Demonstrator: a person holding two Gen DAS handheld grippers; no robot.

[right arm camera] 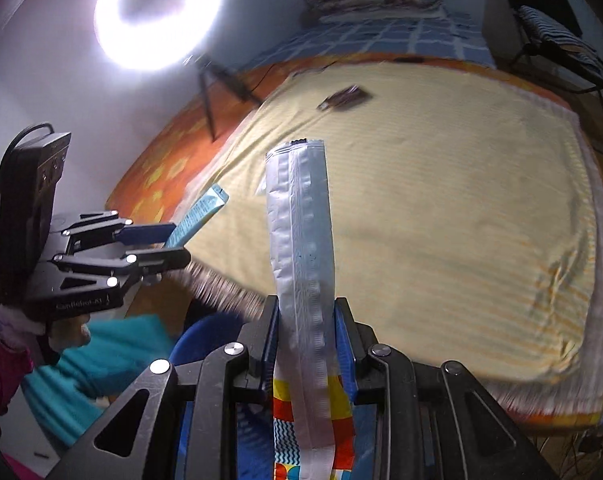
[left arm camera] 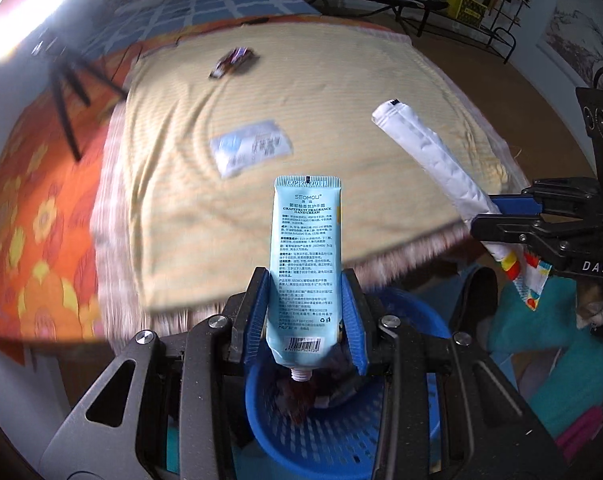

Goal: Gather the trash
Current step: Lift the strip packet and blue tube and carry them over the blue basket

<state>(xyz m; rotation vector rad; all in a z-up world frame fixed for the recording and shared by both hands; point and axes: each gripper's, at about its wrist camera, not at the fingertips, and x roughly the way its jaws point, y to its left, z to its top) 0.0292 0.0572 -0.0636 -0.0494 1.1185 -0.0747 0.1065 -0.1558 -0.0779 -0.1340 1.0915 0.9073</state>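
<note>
Pale-blue plastic, a flattened hand-cream tube with printed text, stands gripped between the blue pads of the left gripper, its small white nozzle pointing down over a round blue perforated plastic basket directly beneath. The jaws are clamped on the tube's lower half. In the right wrist view the same tube sticks out slantwise from that gripper, which is carried by a hand in a pink sleeve.

The right gripper is closed on a long crumpled white-and-silver foil snack wrapper, whose colourful red, yellow and blue printed end hangs below the fingers. From the left wrist camera this wrapper reaches out over the bed's corner.

Behind both lies a pale yellow striped sheet spread on an orange flowered bedcover. On the sheet rest a flat white-and-blue packet and, further back, a small dark crumpled candy wrapper, well apart from each other.
</note>
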